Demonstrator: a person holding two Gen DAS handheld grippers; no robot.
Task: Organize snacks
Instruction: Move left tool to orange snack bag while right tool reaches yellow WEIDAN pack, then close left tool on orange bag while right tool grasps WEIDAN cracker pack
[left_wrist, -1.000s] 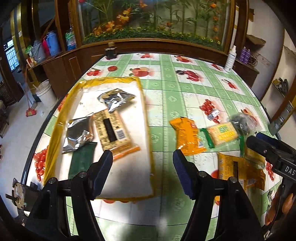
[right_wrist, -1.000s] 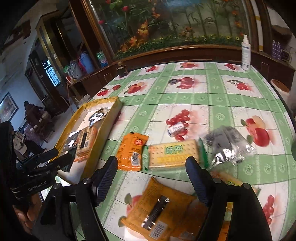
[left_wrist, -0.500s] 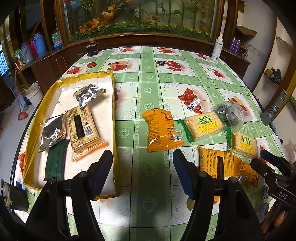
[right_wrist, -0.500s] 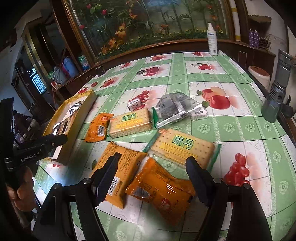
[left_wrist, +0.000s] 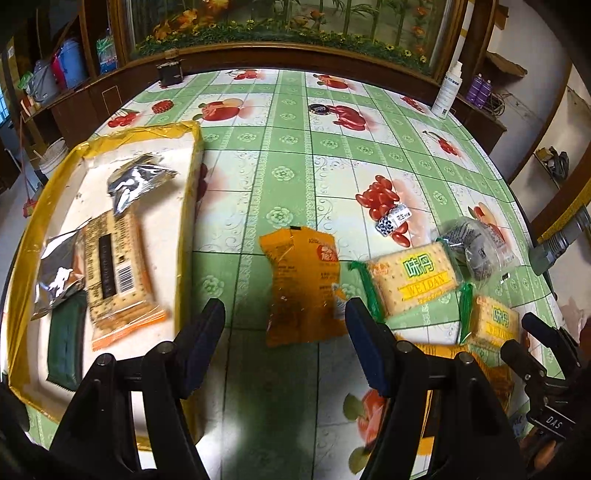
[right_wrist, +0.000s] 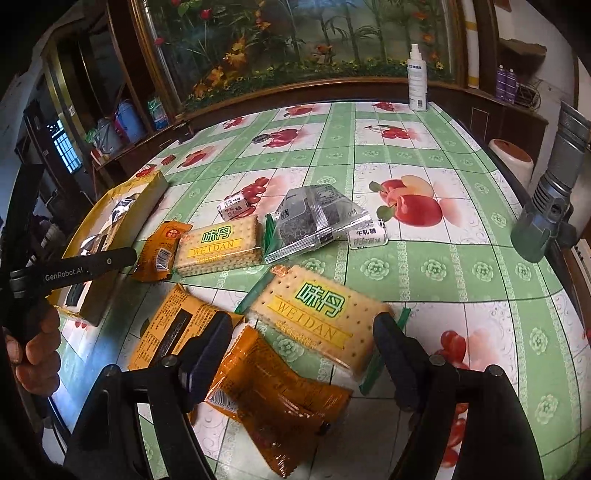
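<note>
Your left gripper (left_wrist: 284, 328) now sits closer over the orange snack packet (left_wrist: 301, 286); your right gripper (right_wrist: 303, 350) closes in on the nearest cracker pack (right_wrist: 317, 314).

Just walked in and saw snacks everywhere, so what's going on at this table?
A person is sorting packaged snacks into a yellow-rimmed white tray, holding a gripper in each hand. The tray holds a few packets. The left gripper, open, hovers at an orange snack pouch on the green fruit-print tablecloth. The right gripper, open and empty, sits over a WEIDAN cracker pack.
</note>
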